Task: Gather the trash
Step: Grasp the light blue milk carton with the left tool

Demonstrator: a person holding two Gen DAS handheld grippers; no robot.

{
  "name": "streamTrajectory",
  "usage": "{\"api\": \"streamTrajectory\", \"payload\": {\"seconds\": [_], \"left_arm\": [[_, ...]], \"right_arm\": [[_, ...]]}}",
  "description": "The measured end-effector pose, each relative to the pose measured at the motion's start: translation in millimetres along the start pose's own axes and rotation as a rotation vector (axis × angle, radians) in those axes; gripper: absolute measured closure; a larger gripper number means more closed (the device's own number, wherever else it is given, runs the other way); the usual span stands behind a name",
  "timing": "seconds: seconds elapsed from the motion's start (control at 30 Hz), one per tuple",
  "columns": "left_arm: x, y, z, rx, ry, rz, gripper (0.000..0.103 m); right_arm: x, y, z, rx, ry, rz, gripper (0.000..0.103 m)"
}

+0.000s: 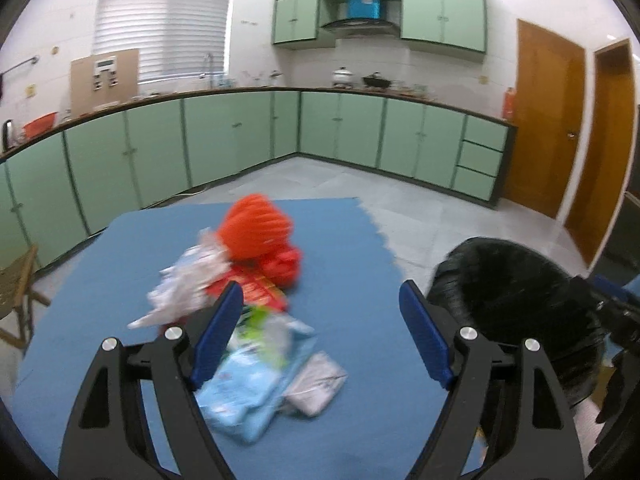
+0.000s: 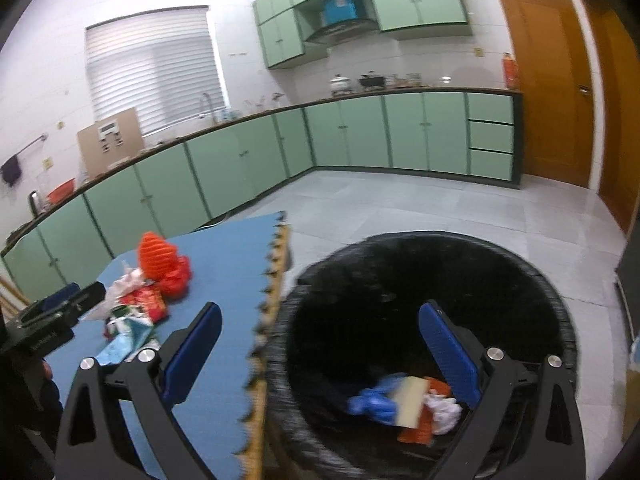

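A pile of trash lies on the blue foam mat: an orange ribbed item, a red plastic bag, crumpled white plastic, a red packet, a light blue wrapper and a grey-white packet. My left gripper is open and empty above the wrappers. My right gripper is open and empty over the black-lined trash bin, which holds several pieces of trash. The pile also shows in the right wrist view.
The bin stands just off the mat's right edge. The mat's toothed edge borders the bin. Green cabinets run along the walls, wooden doors at right, tiled floor beyond. A wooden chair stands at left.
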State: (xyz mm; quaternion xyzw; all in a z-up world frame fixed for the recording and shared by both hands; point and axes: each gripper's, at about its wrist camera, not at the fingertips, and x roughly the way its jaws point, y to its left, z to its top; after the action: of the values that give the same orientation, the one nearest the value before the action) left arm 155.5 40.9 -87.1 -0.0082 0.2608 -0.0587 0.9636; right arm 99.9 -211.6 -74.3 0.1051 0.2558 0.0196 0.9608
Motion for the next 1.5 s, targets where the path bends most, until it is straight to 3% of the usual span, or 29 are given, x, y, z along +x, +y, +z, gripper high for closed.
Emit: {"api": "streamTrajectory", "payload": {"seconds": [0.17,0.43,0.97,1.03,1.3,1.5], "left_arm": [[-2.3,33.2,-14.0,-0.027,0.033,0.045,0.025],[9.2,53.8,-40.0,-0.059,0.107,0.051,0.025],[42.1,64.0,-63.6,-0.09,0.223,0.022,0.025],[46.4,63.5,-65.0,-0.092,0.239,0.014,0.027],[51.0,57.6,-66.2,-0.083,0.268,-0.025,0.054],[41.9,44.8,-65.4,-0.057,0.245,-0.029,0.061]], "right_arm": [[13.1,36.8,-5.7,-0.033,0.01,0.067,0.006],[30.5,78.3,-15.7,-0.076,0.035,0.129,0.006],[53.3,91.0,-29.7,-0.114,0.089,0.12,0.006],[54.4,92.5,-31.0,-0.121,0.092,0.123,0.006],[56.5,91.7,-32.0,-0.127,0.098,0.119,0.006],[55.8,90.7,-29.9,-0.126,0.094,0.118,0.006]]}}
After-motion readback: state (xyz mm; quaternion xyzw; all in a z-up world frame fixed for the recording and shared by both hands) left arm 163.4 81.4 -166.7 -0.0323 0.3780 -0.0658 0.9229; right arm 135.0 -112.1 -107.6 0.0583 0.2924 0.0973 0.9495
